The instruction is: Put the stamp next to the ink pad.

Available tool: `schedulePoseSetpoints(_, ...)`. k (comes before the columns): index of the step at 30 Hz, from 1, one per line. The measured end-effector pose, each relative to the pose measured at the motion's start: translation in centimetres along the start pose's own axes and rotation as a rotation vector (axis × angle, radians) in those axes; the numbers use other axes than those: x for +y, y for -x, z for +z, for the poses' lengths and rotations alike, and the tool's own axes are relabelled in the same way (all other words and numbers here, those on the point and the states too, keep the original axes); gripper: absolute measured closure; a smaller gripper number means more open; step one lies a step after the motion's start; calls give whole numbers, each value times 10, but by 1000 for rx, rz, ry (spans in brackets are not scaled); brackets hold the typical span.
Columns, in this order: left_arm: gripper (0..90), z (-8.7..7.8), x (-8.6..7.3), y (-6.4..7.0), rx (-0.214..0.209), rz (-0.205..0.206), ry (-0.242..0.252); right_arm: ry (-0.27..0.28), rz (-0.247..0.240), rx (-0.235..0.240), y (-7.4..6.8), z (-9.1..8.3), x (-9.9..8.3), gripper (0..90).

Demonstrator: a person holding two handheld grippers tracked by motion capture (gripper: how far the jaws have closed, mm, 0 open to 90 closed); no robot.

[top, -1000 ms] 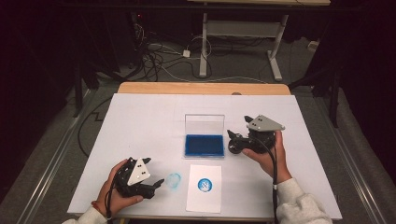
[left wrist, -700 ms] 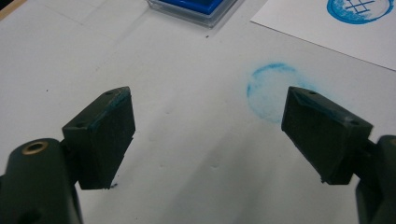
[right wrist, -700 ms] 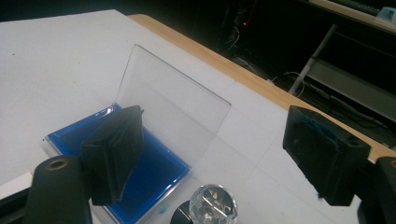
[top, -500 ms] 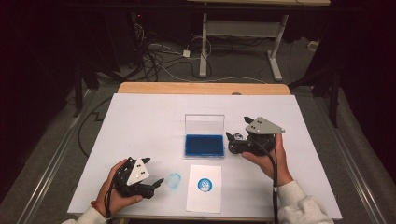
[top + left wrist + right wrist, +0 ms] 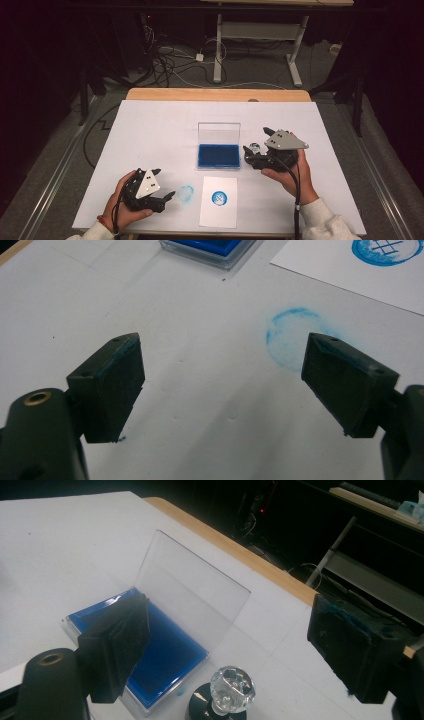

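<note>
Standing wide apart with nothing between them, the jaws of the right gripper (image 5: 227,645) frame a stamp (image 5: 227,692) with a faceted clear knob on a black base, which sits on the table just ahead of the gripper and low between the jaws, untouched by either. Just beyond the stamp, on the side of the gripper's left jaw, lies the blue ink pad (image 5: 165,650) with its clear lid (image 5: 192,587) raised upright. In the high view the right gripper (image 5: 255,156) points at the ink pad's (image 5: 218,155) near edge.

The left gripper (image 5: 222,375) is likewise spread wide and empty, low over the white table (image 5: 180,355). Just ahead of its right jaw is a faint blue ring smudge (image 5: 292,335); farther on lies a white card (image 5: 218,201) bearing a blue round print.
</note>
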State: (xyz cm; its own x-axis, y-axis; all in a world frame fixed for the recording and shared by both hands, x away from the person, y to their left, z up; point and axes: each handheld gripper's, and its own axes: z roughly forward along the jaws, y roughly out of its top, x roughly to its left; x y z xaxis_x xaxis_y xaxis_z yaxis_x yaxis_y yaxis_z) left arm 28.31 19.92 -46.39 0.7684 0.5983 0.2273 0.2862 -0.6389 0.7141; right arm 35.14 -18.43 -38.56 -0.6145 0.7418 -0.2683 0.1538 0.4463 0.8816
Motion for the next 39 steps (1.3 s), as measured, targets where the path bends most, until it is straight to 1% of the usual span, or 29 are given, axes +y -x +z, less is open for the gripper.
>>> schedulePoseSetpoints(2, 172, 0, 0, 0, 6, 8, 1, 4, 0, 3, 0, -3, 0, 178)
schedulePoseSetpoints(4, 172, 0, 0, 0, 1, 1, 0, 5, -4, 0, -1, -6, 0, 178)
schedulePoseSetpoints(7, 172, 0, 0, 0, 2, 2, -1, 4, -15, -5, -2, -9, -1, 179)
schedulePoseSetpoints(9, 172, 0, 0, 0, 8, 9, 1, 8, -13, -4, -2, -12, -1, 179)
schedulePoseSetpoints(15, 172, 0, 1, 0, 12, 9, 1, 16, -24, -8, -3, -21, -2, 181)
schedulePoseSetpoints(20, 172, 0, 0, 0, 11, 8, 1, 21, -31, -1, -5, -28, -3, 186)
schedulePoseSetpoints(21, 172, 0, 1, 0, 12, 8, 1, 15, -37, 5, -5, -29, -3, 186)
schedulePoseSetpoints(25, 172, 0, 1, 0, 13, 9, 2, 15, -49, -3, -7, -34, -5, 191)
schedulePoseSetpoints(29, 172, 0, 1, -1, 14, 8, 1, 15, -51, -4, -8, -38, -8, 190)
schedulePoseSetpoints(32, 172, 0, 1, -1, 14, 9, 1, 19, -62, -14, -7, -42, -11, 190)
schedulePoseSetpoints(37, 172, 1, 0, 0, 13, 9, -3, 19, -63, -10, -7, -47, -19, 189)
schedulePoseSetpoints(39, 172, 1, 1, 0, 14, 8, -1, 27, -62, -10, -6, -50, -21, 189)
